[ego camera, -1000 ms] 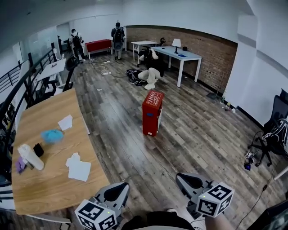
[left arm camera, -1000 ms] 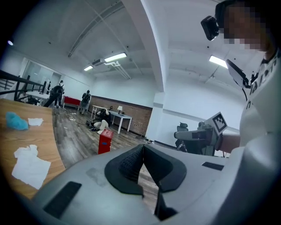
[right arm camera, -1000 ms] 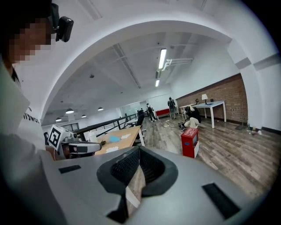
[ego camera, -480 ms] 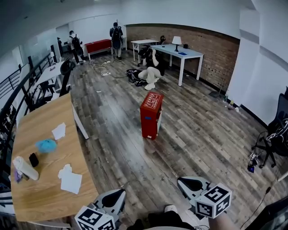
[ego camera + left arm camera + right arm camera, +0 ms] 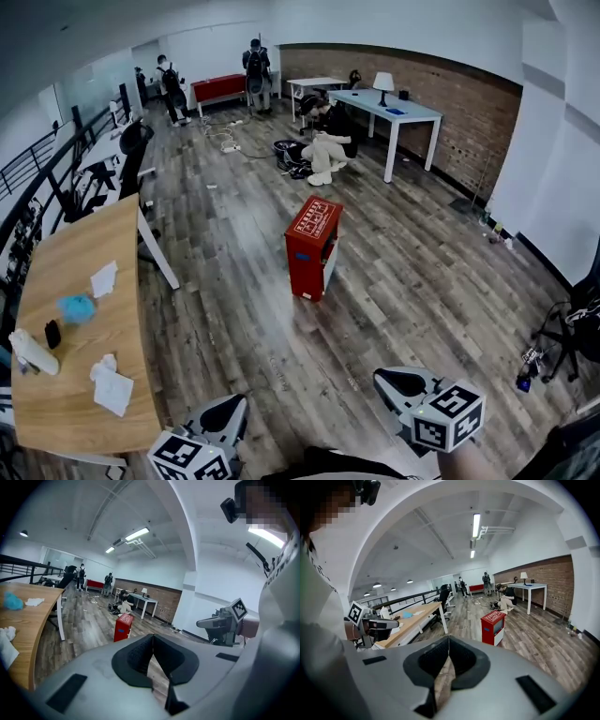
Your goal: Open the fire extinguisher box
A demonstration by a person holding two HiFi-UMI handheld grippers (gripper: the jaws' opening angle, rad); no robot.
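The red fire extinguisher box stands upright on the wooden floor in the middle of the room, its door closed. It also shows far ahead in the left gripper view as the box, and in the right gripper view as the box. My left gripper and right gripper are low at the bottom edge of the head view, well short of the box. Both point toward it. The left gripper has its jaws closed together with nothing between them. So does the right gripper.
A long wooden table with papers, a blue cloth and a bottle runs along the left. Beyond the box a person crouches on the floor beside a white desk. Two people stand at the back. An office chair sits at the right.
The whole view has moved forward across the floor. The red box is now nearer and lower in the head view, and the wooden table has slid off to the left. Both grippers stay shut.
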